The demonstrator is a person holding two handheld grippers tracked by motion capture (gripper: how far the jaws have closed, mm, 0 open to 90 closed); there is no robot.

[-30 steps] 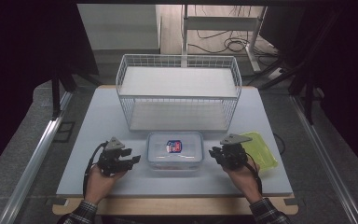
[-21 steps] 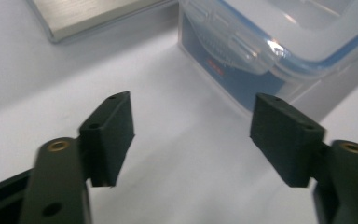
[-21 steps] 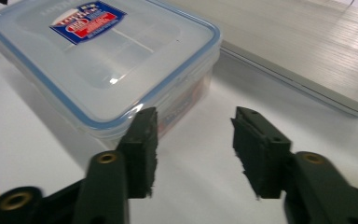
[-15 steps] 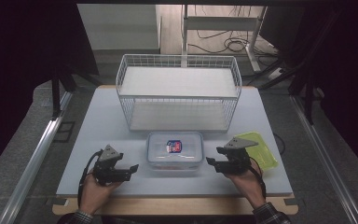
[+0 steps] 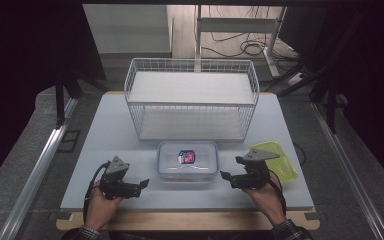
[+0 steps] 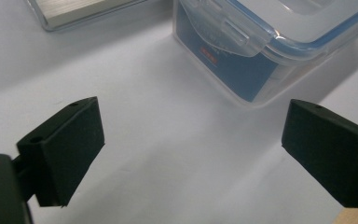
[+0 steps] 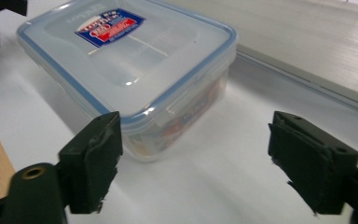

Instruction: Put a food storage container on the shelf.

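High view: a clear plastic food box (image 5: 188,161) with a snap-on lid and a blue-and-red label sits on the pale table (image 5: 105,130), just in front of a white wire basket (image 5: 191,97) whose floor holds only a flat pale liner. A yellow-green lid or tray (image 5: 280,159) lies flat at the box's right, partly behind the right gripper (image 5: 230,178). The left gripper (image 5: 142,186) is held to the box's left, the right gripper to its right, both near it but apart from it, each in a hand resting at the table's near edge. Both have just been opening; the jaws stand wide with nothing between them. Left gripper view: the left gripper (image 6: 191,154) frames bare table, and beyond it a corner of the box (image 6: 261,46) shows a latch tab clipped down, a blue rim seal and a blue packet inside against the wall, detail too small to read from above. Right gripper view: the right gripper (image 7: 193,163) looks at the box (image 7: 130,60) from the other end; the lid label reads clearly, the near side latch is down, and reddish printed contents show through the wall. What the contents are I cannot tell.
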